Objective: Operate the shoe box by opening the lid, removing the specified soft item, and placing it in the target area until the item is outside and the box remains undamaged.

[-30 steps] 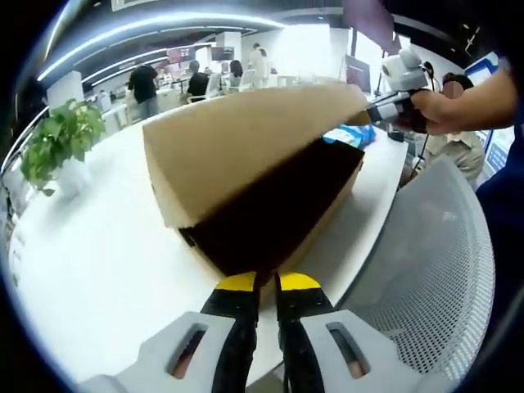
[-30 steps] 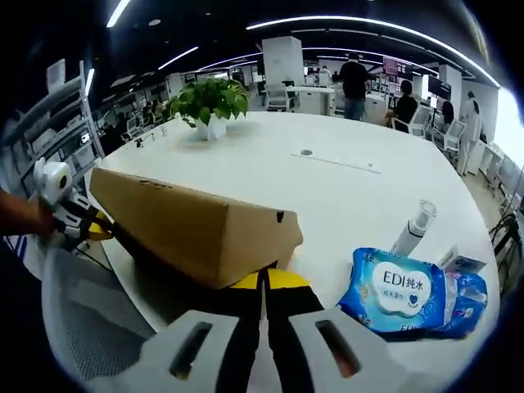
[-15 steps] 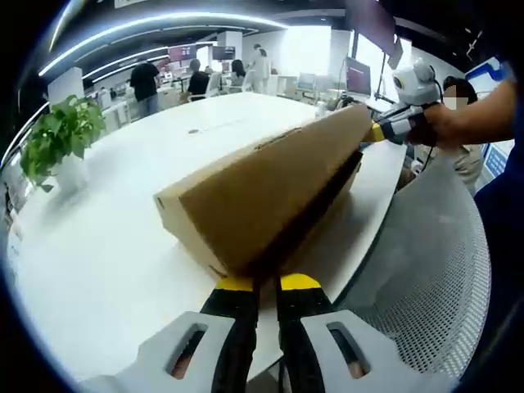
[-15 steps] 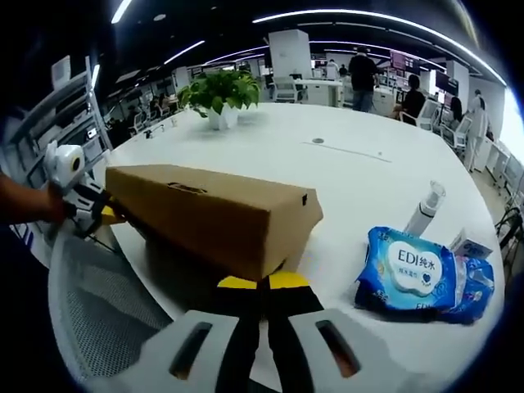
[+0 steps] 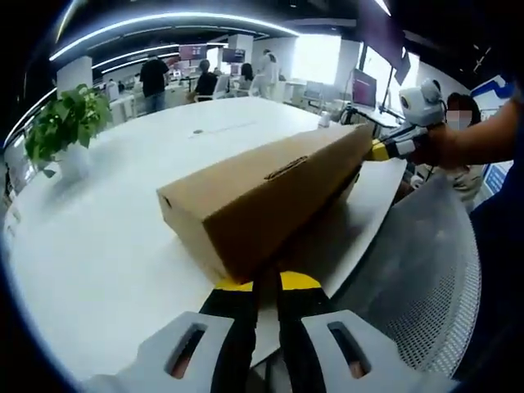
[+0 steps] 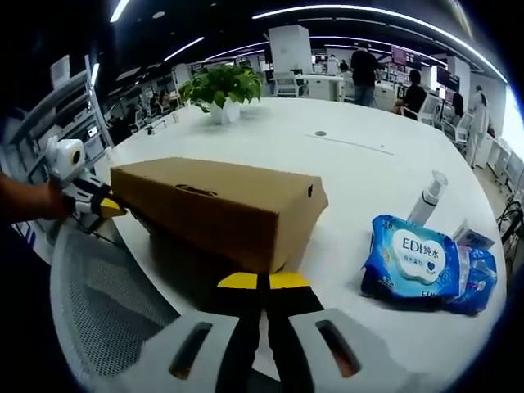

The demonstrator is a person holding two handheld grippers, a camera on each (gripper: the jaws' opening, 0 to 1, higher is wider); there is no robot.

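White desk is carrying the cardboard shoe box, lid lying down and closed, so opening looks undone, while the blue wipes pack is sitting outside beside it, the left claw and right claw both pinching shut at its ends.

Long ceiling light strips lit both views brightly, glaring off the white counter, while the cardboard box cast a soft shadow at lower centre and fisheye bending curved and slightly blurred the edges.
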